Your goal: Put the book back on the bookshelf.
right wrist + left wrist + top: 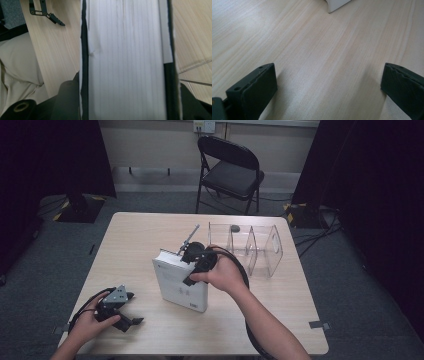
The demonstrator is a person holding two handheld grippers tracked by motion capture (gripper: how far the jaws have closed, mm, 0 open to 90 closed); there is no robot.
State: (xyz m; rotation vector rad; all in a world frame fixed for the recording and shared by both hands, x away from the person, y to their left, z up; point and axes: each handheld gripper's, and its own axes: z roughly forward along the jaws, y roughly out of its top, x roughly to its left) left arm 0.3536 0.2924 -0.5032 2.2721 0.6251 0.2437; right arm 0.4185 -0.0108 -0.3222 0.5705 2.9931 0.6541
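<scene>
A thick white book [179, 285] is at the middle of the wooden table [135, 235]. My right gripper [189, 262] grips the book's far end, and a hand is wrapped around the gripper's body. In the right gripper view the book's page edge [125, 62] runs between the two dark fingers [84, 62], which press on its covers. My left gripper [133, 309] rests on the table near the front left corner, held by the other hand. Its jaws stand wide apart over bare wood [329, 67], and a corner of the book [337, 5] shows farther off.
A clear plastic divider rack [250, 247] stands at the table's back right, close behind the right hand, with a small dark object [234, 227] in it. A black folding chair [230, 170] stands beyond the table. Grey carpet surrounds the table.
</scene>
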